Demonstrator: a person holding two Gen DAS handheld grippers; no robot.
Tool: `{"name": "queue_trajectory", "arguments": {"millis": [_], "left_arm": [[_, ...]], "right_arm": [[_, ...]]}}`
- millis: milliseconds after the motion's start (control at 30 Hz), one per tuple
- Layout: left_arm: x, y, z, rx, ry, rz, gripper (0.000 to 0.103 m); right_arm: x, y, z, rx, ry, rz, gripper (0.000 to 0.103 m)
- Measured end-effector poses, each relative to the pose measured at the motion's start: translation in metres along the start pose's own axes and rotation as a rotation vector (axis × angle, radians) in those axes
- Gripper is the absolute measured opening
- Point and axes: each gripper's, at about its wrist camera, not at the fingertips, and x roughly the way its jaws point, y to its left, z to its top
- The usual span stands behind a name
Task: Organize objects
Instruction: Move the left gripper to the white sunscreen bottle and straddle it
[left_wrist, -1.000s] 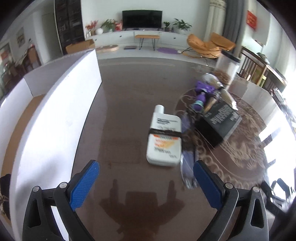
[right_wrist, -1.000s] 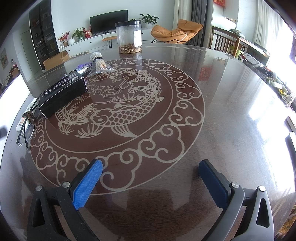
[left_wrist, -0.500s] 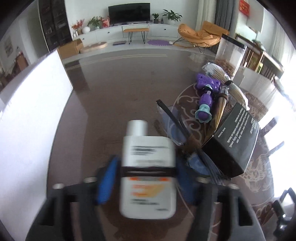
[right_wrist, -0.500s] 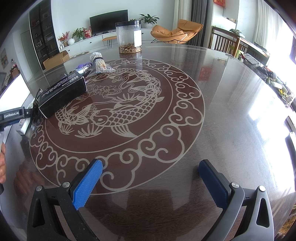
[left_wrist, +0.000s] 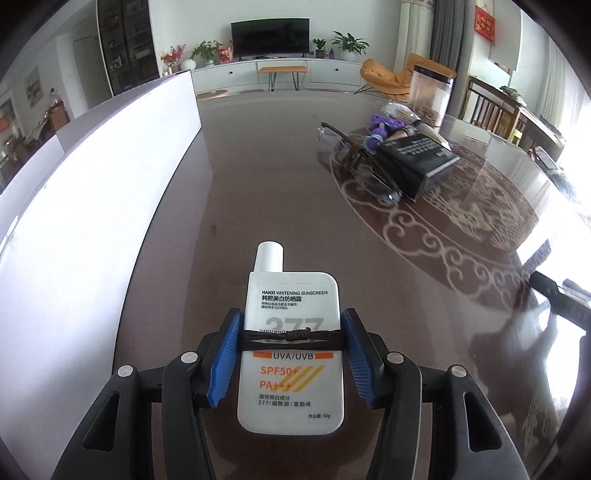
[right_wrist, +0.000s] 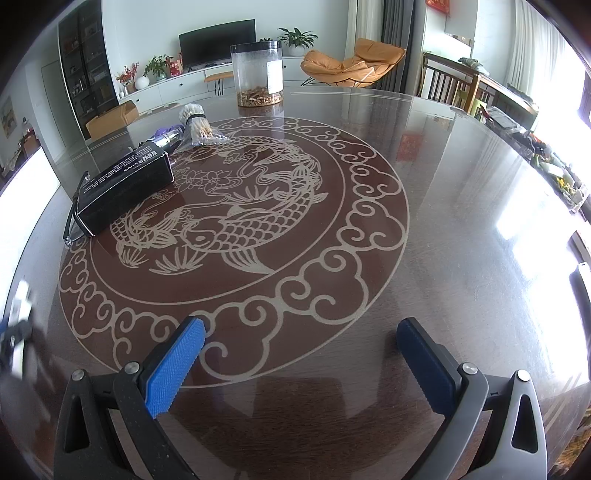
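A white sunscreen bottle (left_wrist: 291, 332) with a dark cord around its middle sits between the blue pads of my left gripper (left_wrist: 291, 332), which is shut on it above the dark table. Its cap points away from me. At the far right lie a black box (left_wrist: 413, 158), glasses (left_wrist: 351, 155) and a purple toy (left_wrist: 380, 129). My right gripper (right_wrist: 299, 354) stands open over the table's patterned ring with nothing between its fingers. The black box (right_wrist: 125, 188) and a bundle of sticks (right_wrist: 199, 127) lie to its far left. The bottle and left gripper (right_wrist: 16, 332) show as a blur at that view's left edge.
A white box wall (left_wrist: 110, 177) runs along the left of the table. A clear jar (right_wrist: 257, 74) with brown contents stands at the back. Bare brown tabletop (left_wrist: 258, 155) lies between the white wall and the pile of objects.
My left gripper closed on the sunscreen bottle and pulled it back toward me, away from the glasses and black box. The right gripper stayed still.
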Motion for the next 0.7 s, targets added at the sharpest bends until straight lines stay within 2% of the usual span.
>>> {"name": "queue_trajectory", "arguments": {"millis": [33,100,200,400,700], "left_arm": [[-0.001,-0.001,-0.002,0.012,-0.005,-0.004,0.056],[0.002,-0.001,-0.002,0.023,-0.006,-0.016,0.076],[0.007,0.0,0.002,0.027,-0.002,-0.019,0.091],[0.009,0.005,0.0,0.023,0.011,-0.016,0.103],[0.008,0.007,0.0,0.02,0.017,-0.014,0.103]], "right_arm": [[0.0,0.0,0.0,0.0,0.0,0.0,0.103],[0.0,0.0,0.0,0.0,0.0,0.0,0.103],[0.0,0.0,0.0,0.0,0.0,0.0,0.103],[0.0,0.0,0.0,0.0,0.0,0.0,0.103],[0.0,0.0,0.0,0.0,0.0,0.0,0.103]]}}
